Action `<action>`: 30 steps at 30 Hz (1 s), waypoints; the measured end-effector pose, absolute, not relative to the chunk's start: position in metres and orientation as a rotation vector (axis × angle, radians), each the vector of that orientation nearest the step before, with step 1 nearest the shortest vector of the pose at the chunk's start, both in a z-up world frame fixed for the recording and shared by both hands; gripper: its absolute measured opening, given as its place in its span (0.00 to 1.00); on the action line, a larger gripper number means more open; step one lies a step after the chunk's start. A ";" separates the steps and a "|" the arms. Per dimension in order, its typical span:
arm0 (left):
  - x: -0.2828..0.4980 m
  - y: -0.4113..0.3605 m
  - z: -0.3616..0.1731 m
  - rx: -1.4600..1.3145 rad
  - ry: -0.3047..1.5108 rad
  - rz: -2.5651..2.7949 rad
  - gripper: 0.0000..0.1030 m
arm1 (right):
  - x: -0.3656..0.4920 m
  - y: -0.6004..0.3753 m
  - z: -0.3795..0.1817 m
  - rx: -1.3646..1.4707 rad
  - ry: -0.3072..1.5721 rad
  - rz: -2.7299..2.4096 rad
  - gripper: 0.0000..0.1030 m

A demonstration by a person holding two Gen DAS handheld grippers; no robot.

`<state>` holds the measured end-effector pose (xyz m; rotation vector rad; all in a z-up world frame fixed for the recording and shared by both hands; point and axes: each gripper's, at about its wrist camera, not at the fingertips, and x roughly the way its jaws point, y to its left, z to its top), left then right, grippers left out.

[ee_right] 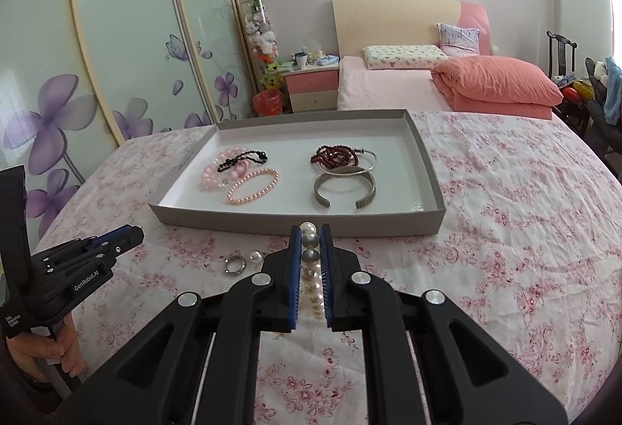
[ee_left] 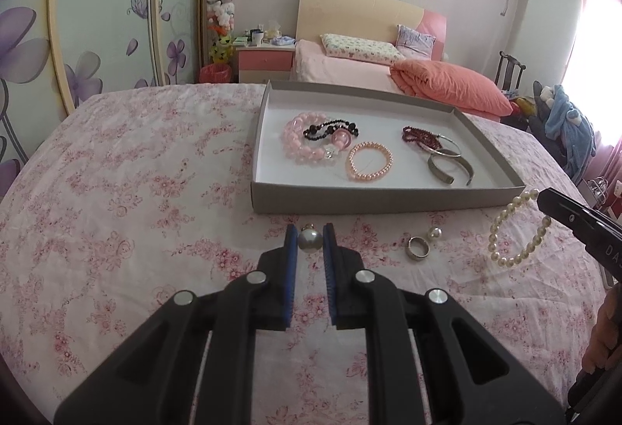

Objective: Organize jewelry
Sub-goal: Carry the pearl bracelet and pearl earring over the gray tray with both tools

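Note:
A grey tray on the floral bedspread holds pink bead bracelets, a black bead bracelet, a dark red strand and silver bangles. My left gripper is shut on a pearl earring just in front of the tray. My right gripper is shut on a white pearl bracelet, which hangs in a loop in the left wrist view. A silver ring and a second pearl earring lie on the bedspread.
The bedspread spreads wide to the left and front. A second bed with an orange quilt stands behind the tray. A wardrobe with purple flowers is at the left, a nightstand at the back.

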<state>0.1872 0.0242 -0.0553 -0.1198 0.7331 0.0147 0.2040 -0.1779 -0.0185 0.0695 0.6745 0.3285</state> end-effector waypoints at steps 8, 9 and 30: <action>0.182 0.017 -0.044 -0.111 0.690 0.004 0.14 | 0.199 -0.179 -0.008 0.083 0.642 0.334 0.10; 0.181 0.016 -0.042 -0.108 0.684 0.003 0.14 | 0.199 -0.179 -0.007 0.084 0.638 0.336 0.10; 0.160 0.002 -0.003 -0.084 0.559 -0.027 0.14 | 0.183 -0.180 0.028 0.104 0.517 0.345 0.10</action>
